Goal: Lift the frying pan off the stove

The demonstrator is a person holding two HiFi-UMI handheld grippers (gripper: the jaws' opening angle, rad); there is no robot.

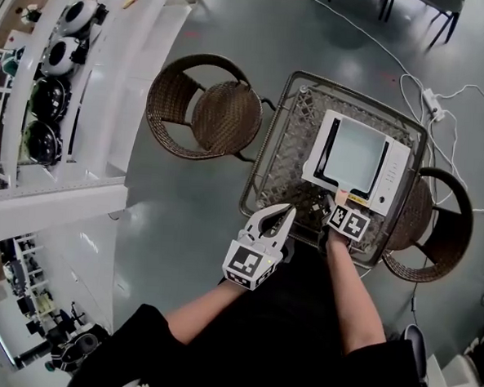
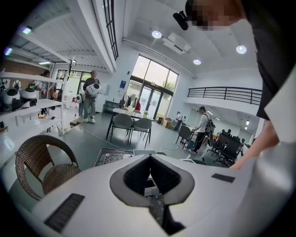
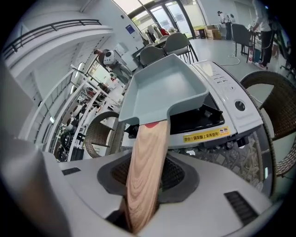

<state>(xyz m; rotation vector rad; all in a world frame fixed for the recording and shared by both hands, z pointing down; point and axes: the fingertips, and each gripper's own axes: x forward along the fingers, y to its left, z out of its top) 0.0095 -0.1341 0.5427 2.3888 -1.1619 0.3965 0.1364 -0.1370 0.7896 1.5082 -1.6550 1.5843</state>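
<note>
An open lab-like hall — white shelves [image 1: 106,74] of robot heads [image 1: 58,55], office chairs [image 2: 132,125], tall windows [image 2: 150,85], mezzanine railing [image 2: 226,94].

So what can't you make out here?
- Whether the frying pan touches the stove: the pan's own body hides its underside, head and right gripper views.
- Print on the yellow label: too small, right gripper view.
- End of the wooden handle: buried between the right gripper's jaws.
</note>
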